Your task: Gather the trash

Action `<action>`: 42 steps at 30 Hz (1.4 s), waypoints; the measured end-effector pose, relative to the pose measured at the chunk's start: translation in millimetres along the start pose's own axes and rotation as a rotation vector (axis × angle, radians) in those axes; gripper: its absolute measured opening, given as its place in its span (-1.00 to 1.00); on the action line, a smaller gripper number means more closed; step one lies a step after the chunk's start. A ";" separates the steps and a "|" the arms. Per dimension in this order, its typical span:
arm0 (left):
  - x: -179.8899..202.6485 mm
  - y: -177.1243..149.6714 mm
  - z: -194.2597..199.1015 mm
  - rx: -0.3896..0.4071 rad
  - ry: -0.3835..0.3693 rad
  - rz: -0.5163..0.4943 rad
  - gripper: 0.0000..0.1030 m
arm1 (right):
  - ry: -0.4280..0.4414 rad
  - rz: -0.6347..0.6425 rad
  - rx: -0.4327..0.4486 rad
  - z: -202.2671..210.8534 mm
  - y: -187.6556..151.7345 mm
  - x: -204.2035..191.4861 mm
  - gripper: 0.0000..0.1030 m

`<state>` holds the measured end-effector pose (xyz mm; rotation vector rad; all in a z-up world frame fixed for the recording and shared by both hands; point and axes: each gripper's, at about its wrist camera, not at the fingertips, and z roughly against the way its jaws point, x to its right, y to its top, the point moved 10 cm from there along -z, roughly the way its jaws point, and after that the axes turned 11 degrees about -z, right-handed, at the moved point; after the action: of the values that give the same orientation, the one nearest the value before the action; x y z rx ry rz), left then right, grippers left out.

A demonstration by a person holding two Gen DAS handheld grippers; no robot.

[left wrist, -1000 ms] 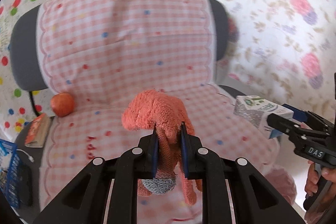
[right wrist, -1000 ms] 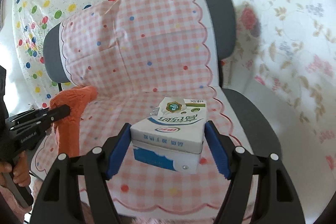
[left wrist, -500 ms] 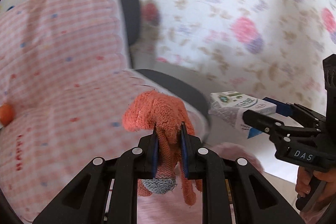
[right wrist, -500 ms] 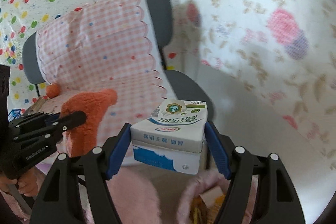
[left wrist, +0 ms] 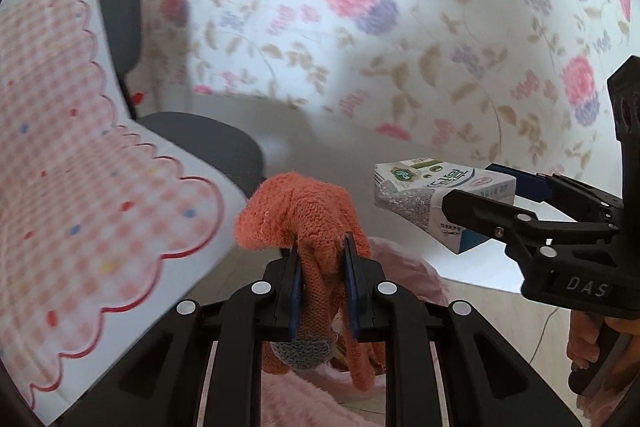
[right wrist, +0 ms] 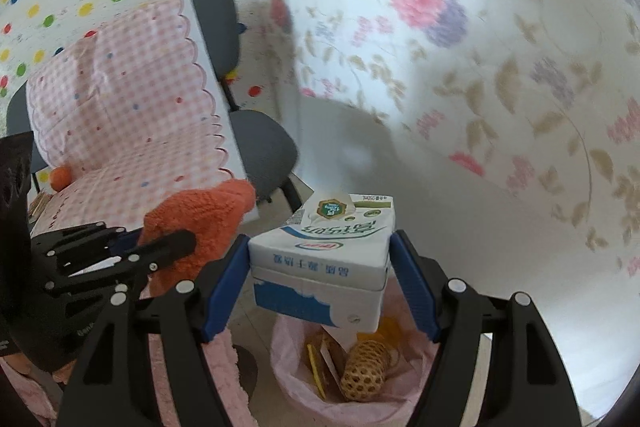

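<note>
The left gripper (left wrist: 322, 261) is clamping an orange fuzzy cloth (left wrist: 304, 215) between its 2 fingers, which are drawn in almost together with only the fabric between them; the cloth is bunching above the fingertips and hanging down behind them; the right gripper (right wrist: 320, 259) is holding a white and blue milk carton (right wrist: 326, 259) across its width, its 2 blue pads (right wrist: 224, 285) spread wide and pressing on the carton's 2 sides; the carton is lying tilted, its folded top pointing away from the camera. In the right wrist view the carton is sitting in the air directly over a bin lined with a pink bag (right wrist: 296, 383), in which a woven yellow ball (right wrist: 366, 373) and some card scraps are lying; the left gripper with its cloth is hanging just beside the bin; a grey chair (right wrist: 260, 147) draped in a pink checked cover (right wrist: 132, 99) is standing near, against flowered wallpaper (right wrist: 460, 47).
</note>
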<state>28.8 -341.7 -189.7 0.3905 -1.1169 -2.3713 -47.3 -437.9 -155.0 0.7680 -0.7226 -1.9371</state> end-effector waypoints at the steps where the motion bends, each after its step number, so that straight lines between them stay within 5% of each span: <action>1: 5.9 1.8 -7.5 -0.007 -0.014 -0.006 -0.63 | -0.002 -0.011 0.000 0.1 0.6 5.7 0.36; 9: 21.8 9.8 -45.2 -0.057 -0.068 -0.021 -0.47 | 0.005 -0.089 -0.008 -11.7 11.4 35.7 0.40; 14: 18.6 14.3 -53.3 -0.046 -0.060 -0.006 0.23 | 0.004 -0.161 0.001 -16.0 15.1 51.2 0.50; 24: -18.6 2.4 -20.9 -0.034 0.041 0.071 0.29 | -0.013 -0.157 0.003 -6.2 14.4 53.3 0.51; 28: -31.8 -6.1 -3.1 -0.047 0.091 0.089 0.35 | -0.007 -0.132 -0.011 -0.6 11.2 38.1 0.53; 35: -68.6 -12.2 61.2 -0.023 0.205 0.154 0.67 | 0.039 -0.053 0.002 15.8 19.2 -9.0 0.88; 42: -110.5 -38.1 124.4 -0.050 0.338 0.242 0.76 | 0.158 0.042 -0.003 25.5 26.6 -80.5 0.88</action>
<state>54.5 -181.7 -136.2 0.5786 -0.8917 -2.0258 -20.3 -373.0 -101.2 0.8862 -0.6347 -1.8159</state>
